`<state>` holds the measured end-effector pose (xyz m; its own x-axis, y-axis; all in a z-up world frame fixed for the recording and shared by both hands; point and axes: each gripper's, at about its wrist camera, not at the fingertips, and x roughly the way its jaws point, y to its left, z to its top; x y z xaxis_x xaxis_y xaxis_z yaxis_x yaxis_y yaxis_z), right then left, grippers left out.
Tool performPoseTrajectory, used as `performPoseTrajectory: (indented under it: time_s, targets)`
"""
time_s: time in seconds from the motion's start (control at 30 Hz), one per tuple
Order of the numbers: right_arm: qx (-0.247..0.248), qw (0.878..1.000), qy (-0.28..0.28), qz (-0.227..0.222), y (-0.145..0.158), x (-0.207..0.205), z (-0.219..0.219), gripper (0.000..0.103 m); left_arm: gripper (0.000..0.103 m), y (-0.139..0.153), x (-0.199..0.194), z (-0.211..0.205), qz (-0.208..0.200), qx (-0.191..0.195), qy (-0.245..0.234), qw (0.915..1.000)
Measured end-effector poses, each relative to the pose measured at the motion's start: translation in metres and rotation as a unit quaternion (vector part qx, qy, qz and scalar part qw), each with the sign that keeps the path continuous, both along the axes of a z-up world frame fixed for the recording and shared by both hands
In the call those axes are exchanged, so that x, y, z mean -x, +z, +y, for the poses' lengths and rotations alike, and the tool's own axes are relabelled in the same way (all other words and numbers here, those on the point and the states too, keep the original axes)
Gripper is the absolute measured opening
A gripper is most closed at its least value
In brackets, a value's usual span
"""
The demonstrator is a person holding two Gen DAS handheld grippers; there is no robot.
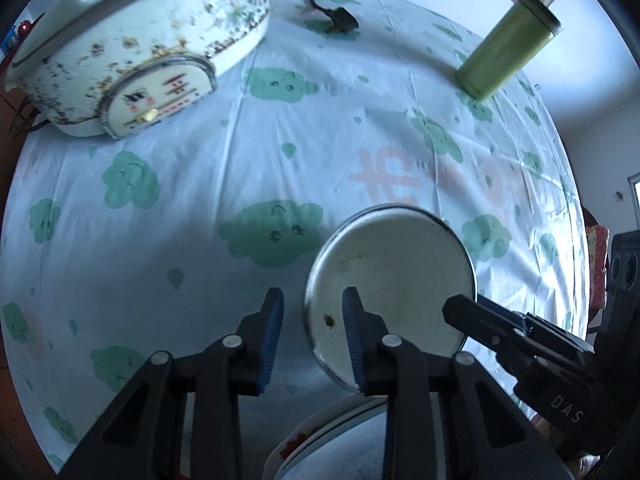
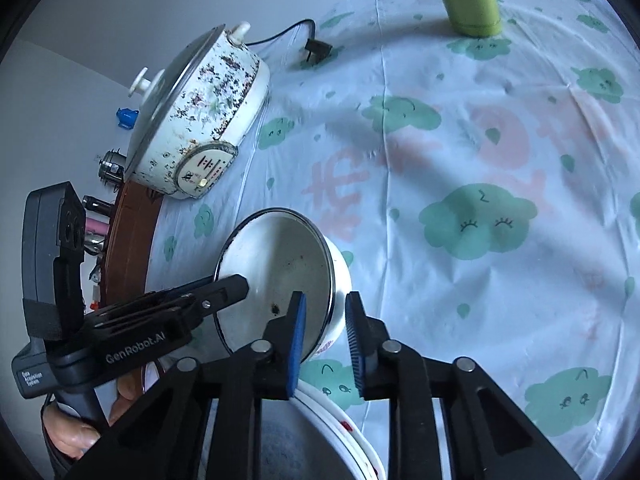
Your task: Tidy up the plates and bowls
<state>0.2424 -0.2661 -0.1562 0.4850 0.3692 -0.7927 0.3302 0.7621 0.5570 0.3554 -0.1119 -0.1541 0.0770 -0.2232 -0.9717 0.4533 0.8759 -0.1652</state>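
Observation:
A white enamel bowl (image 1: 394, 276) with a dark rim is tipped up, its inside facing me; it also shows in the right wrist view (image 2: 280, 264). My left gripper (image 1: 312, 320) is open, its jaws astride the bowl's left rim without closing on it. My right gripper (image 2: 325, 320) is open, its jaws astride the bowl's right rim; it appears in the left wrist view (image 1: 464, 308). Below the bowl lies a white plate with red marks (image 1: 316, 436), which the right wrist view (image 2: 352, 432) also shows.
A speckled electric cooker (image 1: 132, 48) with a lid stands at the far left, its cord plug (image 1: 340, 20) on the cloud-print tablecloth (image 1: 280, 160). A green cylinder can (image 1: 508, 46) stands at the far right. The table's brown edge (image 2: 128, 248) runs at left.

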Motion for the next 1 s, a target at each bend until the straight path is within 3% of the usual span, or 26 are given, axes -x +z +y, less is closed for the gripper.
performPoseTrajectory:
  time_s: [0.17,0.27,0.6,1.0]
  targets:
    - [-0.003,1.0,-0.006,0.0,-0.005,-0.002,-0.001,0.014,0.016,-0.013,0.0,-0.006,0.008,-0.01,-0.003,0.9999]
    - [0.019,1.0,-0.006,0.001,-0.002,-0.004,0.002,0.012,0.011,-0.009,-0.001,-0.007,-0.003,-0.004,-0.004,1.0]
    - [0.03,0.999,-0.015,-0.037,0.036,0.005,0.002,0.01,0.011,0.052,0.018,-0.006,-0.101,0.004,-0.029,0.9945]
    - [0.044,0.995,0.001,-0.087,0.092,0.038,0.044,0.01,0.011,0.1,0.055,0.039,-0.153,0.026,-0.018,0.9878]
